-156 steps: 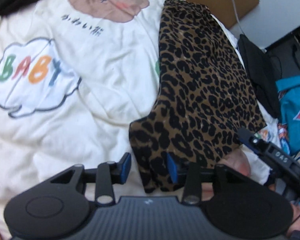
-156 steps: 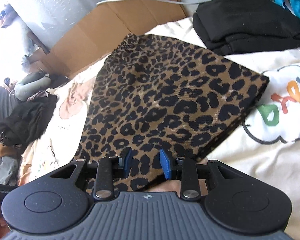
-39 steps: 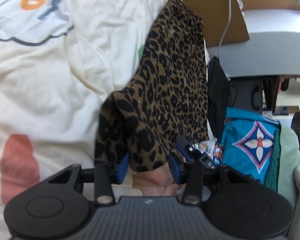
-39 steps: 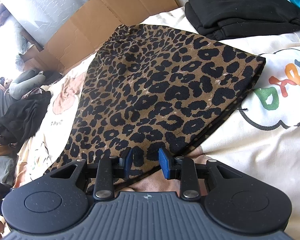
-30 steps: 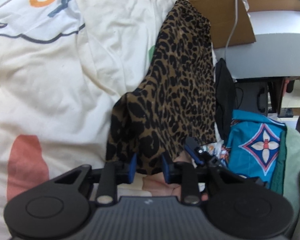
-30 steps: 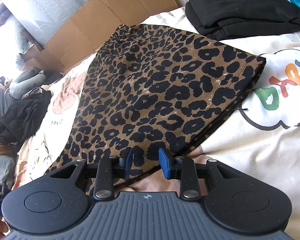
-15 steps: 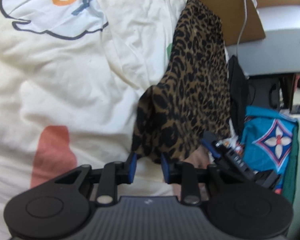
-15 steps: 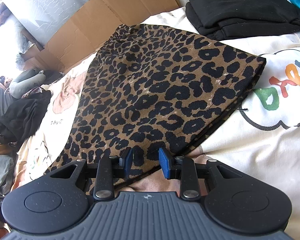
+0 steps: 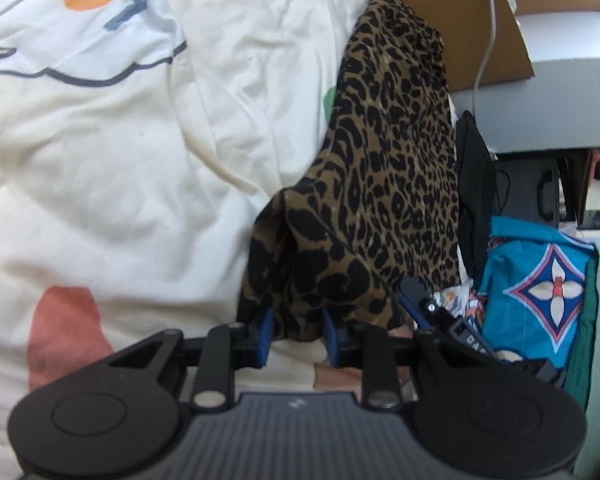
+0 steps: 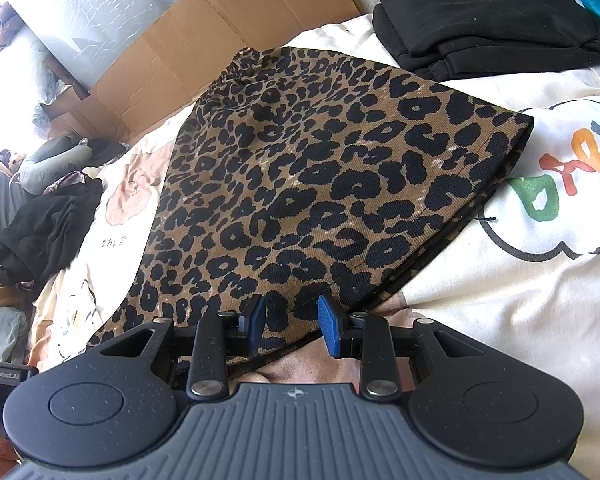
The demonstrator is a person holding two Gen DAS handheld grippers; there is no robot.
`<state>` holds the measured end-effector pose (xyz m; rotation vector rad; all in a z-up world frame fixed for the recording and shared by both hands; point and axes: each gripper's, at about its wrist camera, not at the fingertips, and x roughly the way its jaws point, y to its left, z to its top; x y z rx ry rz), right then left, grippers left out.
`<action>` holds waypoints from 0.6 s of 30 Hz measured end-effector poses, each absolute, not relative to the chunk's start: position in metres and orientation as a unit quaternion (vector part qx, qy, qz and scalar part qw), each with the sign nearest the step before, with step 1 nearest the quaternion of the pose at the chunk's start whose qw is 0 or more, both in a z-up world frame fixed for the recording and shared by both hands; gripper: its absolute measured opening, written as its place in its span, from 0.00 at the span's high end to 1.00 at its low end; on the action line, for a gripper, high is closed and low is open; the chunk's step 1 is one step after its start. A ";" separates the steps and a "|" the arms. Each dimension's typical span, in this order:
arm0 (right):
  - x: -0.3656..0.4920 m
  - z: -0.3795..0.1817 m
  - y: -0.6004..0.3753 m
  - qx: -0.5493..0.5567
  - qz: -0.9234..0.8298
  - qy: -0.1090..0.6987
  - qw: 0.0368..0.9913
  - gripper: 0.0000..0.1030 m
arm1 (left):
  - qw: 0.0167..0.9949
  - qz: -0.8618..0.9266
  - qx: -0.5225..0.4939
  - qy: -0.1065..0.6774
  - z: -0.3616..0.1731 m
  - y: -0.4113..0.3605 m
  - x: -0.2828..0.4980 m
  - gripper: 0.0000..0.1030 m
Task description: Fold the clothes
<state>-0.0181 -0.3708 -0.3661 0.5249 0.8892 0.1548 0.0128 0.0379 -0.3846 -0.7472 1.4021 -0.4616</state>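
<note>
The leopard-print skirt (image 10: pixel 320 184) lay spread on the cream printed bedsheet (image 10: pixel 520 280), its gathered waistband toward a flattened cardboard box (image 10: pixel 228 28) and a folded black garment (image 10: pixel 488 12) just beyond its far edge. The right gripper (image 10: pixel 291 322) sat at the skirt's near hem, its blue pads pinching that hem between them. In the left wrist view, the left gripper (image 9: pixel 296 334) had a bunched corner of the same skirt (image 9: pixel 384 184) clamped between its pads, the cloth lifted into a ridge running away from the fingers. A teal patterned cloth (image 9: pixel 536 280) lay to the right, beside the skirt.
</note>
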 end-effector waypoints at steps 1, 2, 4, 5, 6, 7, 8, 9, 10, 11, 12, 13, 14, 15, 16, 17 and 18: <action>-0.018 -0.366 -0.371 0.250 0.074 0.425 0.867 0.65 | 0.677 -0.202 -0.335 0.624 -0.386 0.037 0.013 0.73; -0.019 -0.366 -0.371 0.251 0.074 0.425 0.867 0.65 | 0.676 -0.198 -0.338 0.624 -0.387 0.036 0.013 0.73; -0.019 -0.366 -0.371 0.251 0.075 0.425 0.867 0.65 | 0.674 -0.192 -0.346 0.623 -0.390 0.036 0.011 0.73; -0.019 -0.366 -0.371 0.251 0.075 0.425 0.867 0.65 | 0.674 -0.188 -0.350 0.623 -0.391 0.035 0.011 0.72; -0.019 -0.366 -0.371 0.252 0.075 0.425 0.866 0.65 | 0.674 -0.184 -0.353 0.622 -0.392 0.035 0.010 0.72; -0.019 -0.366 -0.371 0.252 0.075 0.425 0.866 0.65 | 0.675 -0.180 -0.355 0.621 -0.393 0.034 0.010 0.72; -0.018 -0.366 -0.371 0.251 0.075 0.425 0.867 0.65 | 0.675 -0.176 -0.357 0.621 -0.394 0.033 0.009 0.72; -0.018 -0.366 -0.371 0.251 0.074 0.425 0.867 0.65 | 0.676 -0.171 -0.360 0.620 -0.395 0.033 0.009 0.73; -0.019 -0.366 -0.370 0.252 0.074 0.425 0.867 0.65 | 0.677 -0.168 -0.363 0.619 -0.396 0.032 0.009 0.74; -0.019 -0.366 -0.370 0.252 0.073 0.424 0.867 0.65 | 0.678 -0.164 -0.361 0.619 -0.396 0.031 0.008 0.76; -0.019 -0.366 -0.369 0.253 0.073 0.424 0.866 0.65 | 0.678 -0.158 -0.360 0.621 -0.397 0.030 0.008 0.86; -0.019 -0.366 -0.369 0.253 0.074 0.424 0.866 0.65 | 0.677 -0.151 -0.362 0.623 -0.397 0.031 0.008 0.89; -0.019 -0.366 -0.370 0.254 0.074 0.424 0.866 0.65 | 0.676 -0.144 -0.363 0.625 -0.398 0.032 0.008 0.90; -0.019 -0.366 -0.369 0.254 0.074 0.424 0.866 0.65 | 0.675 -0.143 -0.364 0.625 -0.397 0.034 0.007 0.91; -0.019 -0.366 -0.370 0.254 0.074 0.424 0.866 0.65 | 0.678 -0.144 -0.361 0.624 -0.394 0.034 0.006 0.92; -0.018 -0.366 -0.370 0.255 0.074 0.424 0.866 0.65 | 0.683 -0.146 -0.353 0.622 -0.389 0.035 0.005 0.92; -0.018 -0.366 -0.370 0.256 0.074 0.424 0.866 0.65 | 0.688 -0.147 -0.346 0.621 -0.385 0.037 0.004 0.93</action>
